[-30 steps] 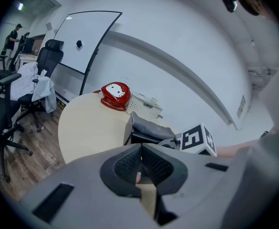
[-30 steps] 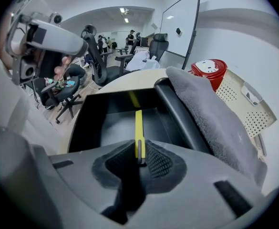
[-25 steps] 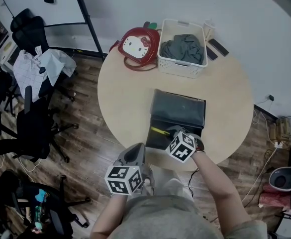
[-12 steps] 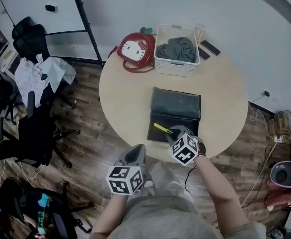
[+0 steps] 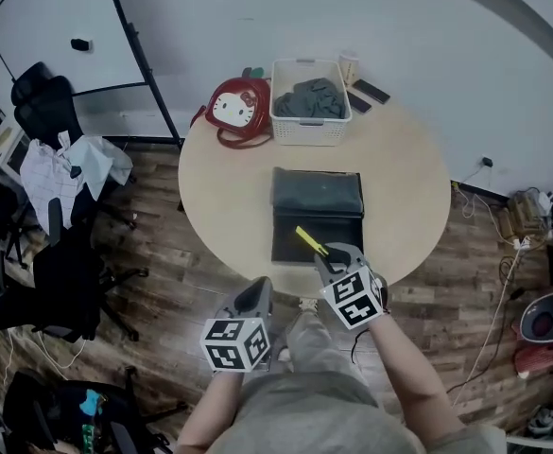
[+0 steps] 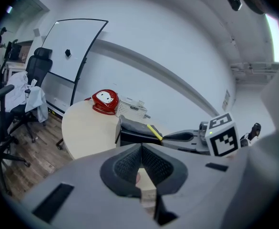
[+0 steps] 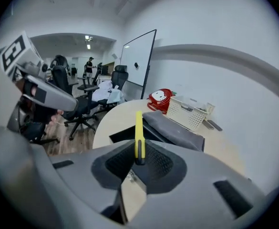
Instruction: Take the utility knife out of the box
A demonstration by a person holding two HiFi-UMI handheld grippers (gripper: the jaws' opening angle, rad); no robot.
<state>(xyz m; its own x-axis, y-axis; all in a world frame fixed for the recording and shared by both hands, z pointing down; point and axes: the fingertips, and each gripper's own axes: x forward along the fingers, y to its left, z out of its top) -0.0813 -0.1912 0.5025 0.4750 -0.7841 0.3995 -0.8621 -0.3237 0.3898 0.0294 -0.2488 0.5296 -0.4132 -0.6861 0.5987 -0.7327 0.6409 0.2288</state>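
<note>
The yellow utility knife (image 5: 308, 239) sticks out of my right gripper (image 5: 327, 252), which is shut on its near end. It hangs above the front edge of the open black box (image 5: 316, 218) on the round table (image 5: 224, 187). In the right gripper view the knife (image 7: 139, 133) points away between the pads, above the box (image 7: 175, 131). My left gripper (image 5: 256, 289) is off the table's front edge, left of the right one, shut and empty. In the left gripper view its pads (image 6: 129, 163) meet, and the knife (image 6: 154, 131) shows ahead at the right gripper (image 6: 164, 137).
A red cat-face bag (image 5: 239, 109) and a white basket (image 5: 282, 125) holding grey cloth stand at the table's far edge, with dark flat devices (image 5: 369, 91) beside them. Office chairs (image 5: 59, 253) crowd the floor at left. A whiteboard (image 5: 59, 26) leans on the wall.
My right gripper has risen out of the box with the yellow knife in it and rolled. The left gripper has shifted a little.
</note>
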